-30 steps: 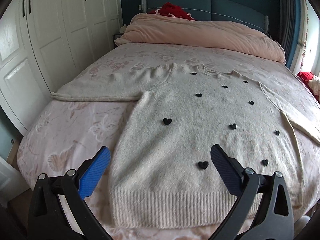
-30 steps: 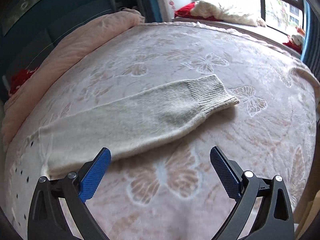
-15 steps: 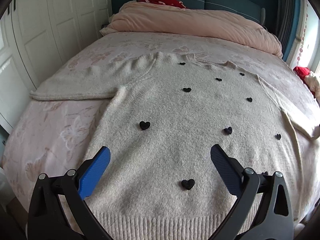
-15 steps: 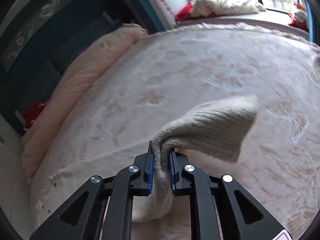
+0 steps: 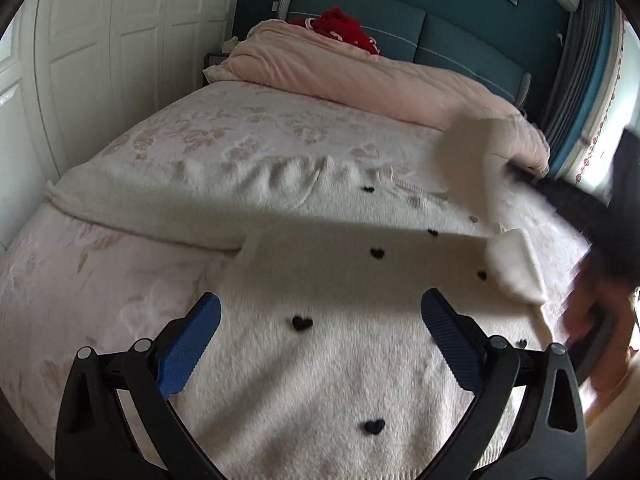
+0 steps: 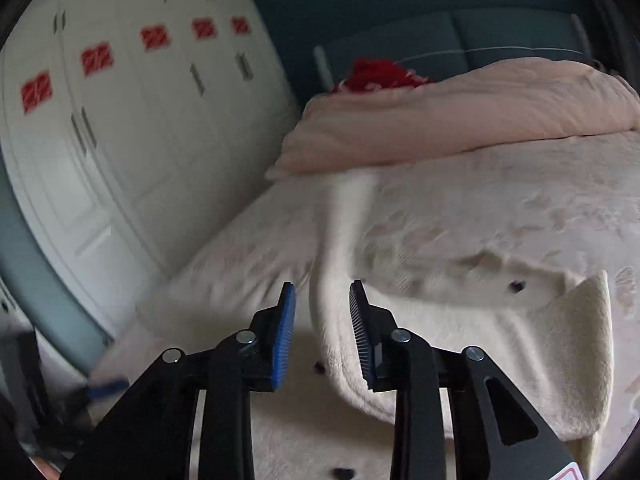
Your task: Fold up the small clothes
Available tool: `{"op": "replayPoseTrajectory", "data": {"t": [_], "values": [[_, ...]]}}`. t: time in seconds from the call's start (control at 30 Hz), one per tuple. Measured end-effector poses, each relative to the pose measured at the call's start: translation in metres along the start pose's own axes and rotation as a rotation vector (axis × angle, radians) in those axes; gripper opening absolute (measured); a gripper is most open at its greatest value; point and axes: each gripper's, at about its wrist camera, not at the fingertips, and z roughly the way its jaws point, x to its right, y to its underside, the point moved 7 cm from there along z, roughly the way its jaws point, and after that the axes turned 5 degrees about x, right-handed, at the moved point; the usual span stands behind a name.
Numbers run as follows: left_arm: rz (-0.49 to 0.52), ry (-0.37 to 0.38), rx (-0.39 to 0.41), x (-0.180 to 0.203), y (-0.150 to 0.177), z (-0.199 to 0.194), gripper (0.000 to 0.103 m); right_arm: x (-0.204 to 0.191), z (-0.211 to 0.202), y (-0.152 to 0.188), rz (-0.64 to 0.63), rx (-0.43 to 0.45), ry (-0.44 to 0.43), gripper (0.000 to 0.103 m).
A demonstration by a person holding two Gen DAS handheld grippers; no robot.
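A pink duvet [image 5: 360, 80] lies heaped at twelve o'clock, red cloth [image 5: 340, 26] behind it, white wardrobe [image 5: 100, 40] at ten.

Left tongs [image 5: 320, 336], black frame with blue ribbed pads: jaws spread wide, nothing between pads, pointed forward and slightly down. Left blue pad [image 5: 188, 354] and right blue pad well apart, both angled outward.

Right tongs [image 6: 323, 330], same black frame and blue pads: jaws parted to narrow gap, pads near parallel, not clamping. Pad [image 6: 283, 336] edge-on to camera.

Right tongs also seen from left wrist view, blurred, at right edge [image 5: 532, 184]; person's right hand [image 5: 592, 320] wrapped round grip, blurred.
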Motion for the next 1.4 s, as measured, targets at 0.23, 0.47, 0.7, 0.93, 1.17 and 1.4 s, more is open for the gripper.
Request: {"op": "replayPoseTrajectory", "data": {"t": [0.23, 0.47, 0.7, 0.93, 1.17, 1.4], "values": [[-0.097, 0.127, -0.113, 0.010, -0.027, 0.083, 0.098, 0.076, -0.057, 0.078, 0.141, -0.053, 0.247, 0.049], [-0.292, 0.132, -0.329, 0.019, 0.005, 0.184, 0.078, 0.174, -0.113, 0.134, 0.441, -0.083, 0.352, 0.051], [-0.329, 0.149, -0.286, 0.022, -0.014, 0.200, 0.009, 0.214, -0.083, 0.113, 0.591, -0.042, 0.301, 0.049], [-0.168, 0.251, 0.004, 0.045, -0.102, 0.148, 0.008, 0.199, -0.126, 0.045, 0.506, 0.230, 0.221, 0.006], [-0.130, 0.108, -0.239, 0.006, -0.008, 0.215, 0.009, 0.231, -0.104, 0.118, 0.506, -0.073, 0.364, 0.009], [-0.143, 0.135, -0.185, 0.007, -0.004, 0.211, 0.012, 0.206, -0.153, 0.067, 0.312, 0.013, 0.477, 0.021]]}}
